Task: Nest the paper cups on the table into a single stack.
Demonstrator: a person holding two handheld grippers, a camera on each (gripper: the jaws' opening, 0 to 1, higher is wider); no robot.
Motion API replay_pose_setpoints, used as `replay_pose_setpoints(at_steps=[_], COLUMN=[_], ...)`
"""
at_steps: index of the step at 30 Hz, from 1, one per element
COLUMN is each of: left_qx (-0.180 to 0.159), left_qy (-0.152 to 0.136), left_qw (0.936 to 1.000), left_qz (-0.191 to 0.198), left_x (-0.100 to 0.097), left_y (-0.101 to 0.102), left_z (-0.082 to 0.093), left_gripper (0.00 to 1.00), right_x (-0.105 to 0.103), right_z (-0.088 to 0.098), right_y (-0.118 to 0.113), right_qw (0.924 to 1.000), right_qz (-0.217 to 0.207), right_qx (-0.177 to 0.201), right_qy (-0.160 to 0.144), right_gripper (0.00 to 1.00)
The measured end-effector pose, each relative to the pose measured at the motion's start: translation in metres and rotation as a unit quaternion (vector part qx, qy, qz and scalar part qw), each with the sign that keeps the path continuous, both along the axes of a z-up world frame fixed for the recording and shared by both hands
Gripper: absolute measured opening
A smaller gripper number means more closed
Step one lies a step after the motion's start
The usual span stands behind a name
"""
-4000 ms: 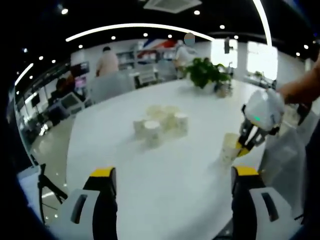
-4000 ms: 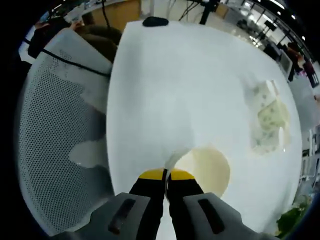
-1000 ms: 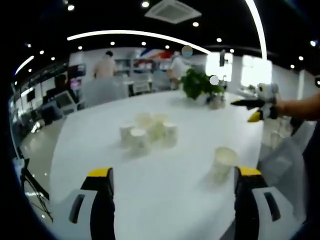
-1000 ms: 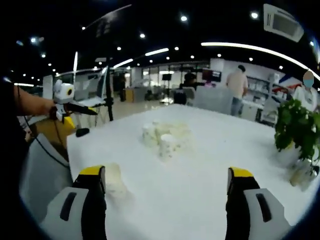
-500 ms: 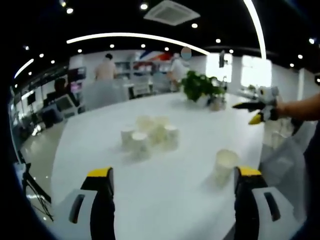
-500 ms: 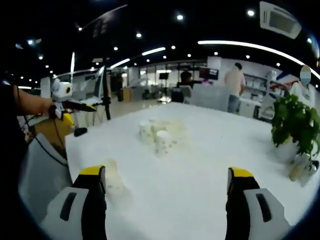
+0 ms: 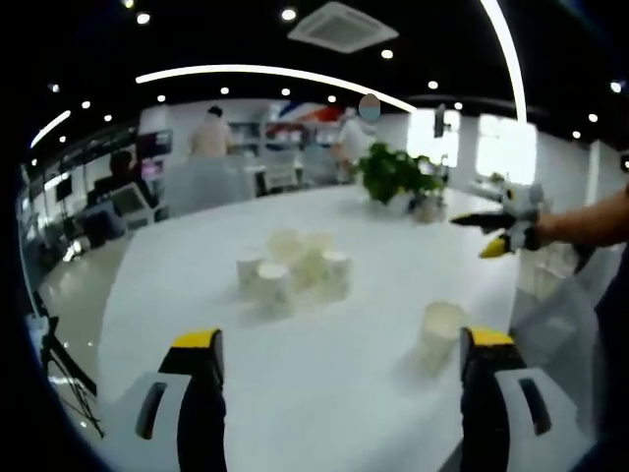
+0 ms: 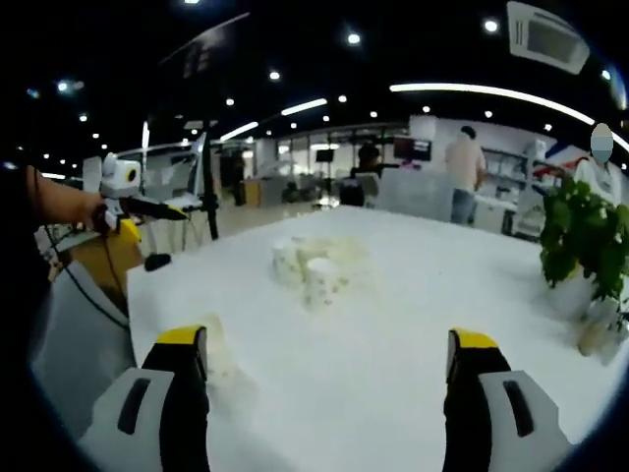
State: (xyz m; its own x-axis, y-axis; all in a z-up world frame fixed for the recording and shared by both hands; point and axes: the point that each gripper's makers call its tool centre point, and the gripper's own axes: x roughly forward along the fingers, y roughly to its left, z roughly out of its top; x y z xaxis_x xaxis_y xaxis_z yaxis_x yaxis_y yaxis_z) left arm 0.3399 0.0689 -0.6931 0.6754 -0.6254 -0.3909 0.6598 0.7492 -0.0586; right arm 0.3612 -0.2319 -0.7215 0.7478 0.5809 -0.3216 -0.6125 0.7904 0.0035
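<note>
Both tools are empty and raised over the near edge of the table: the left gripper (image 7: 339,393) has its yellow-tipped jaws spread wide, and the right gripper (image 8: 329,393) likewise stands wide apart, nothing between the jaws of either. In the left gripper view the other tool shows far right as a slim dark and yellow shape held in a hand (image 7: 580,221), well above the tabletop. A lone paper cup (image 7: 439,334) stands upright just beyond the left gripper's right jaw; in the right gripper view it sits partly behind the left jaw. The cluster of paper cups (image 7: 293,267) waits farther out, mid-table, several pale cups touching or nearly so. This looks like the pause between pickups: one cup seems set as the base, and the next move likely calls for reaching to the cluster and pinching a thin, easily crushed rim gently. The white table (image 8: 413,324) is smooth and glossy; a leafy potted plant (image 7: 393,172) stands at its far side.
</note>
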Motion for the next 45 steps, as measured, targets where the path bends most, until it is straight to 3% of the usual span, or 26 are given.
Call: replay_pose_setpoints(at_steps=[24, 45], left_qx=[0.003, 0.015], left_qy=[0.002, 0.004], left_qw=[0.9998, 0.9997], left_qz=[0.019, 0.019], left_x=[-0.008, -0.013], left_y=[-0.004, -0.003], left_z=[0.001, 0.0], left_gripper=[0.99, 0.99], right_x=[0.041, 0.086], right_z=[-0.019, -0.032], right_y=[0.033, 0.078], right_qw=[0.9995, 0.9984], right_qz=[0.023, 0.056], right_qx=[0.022, 0.011], right_qy=[-0.006, 0.002], right_gripper=[0.99, 0.95])
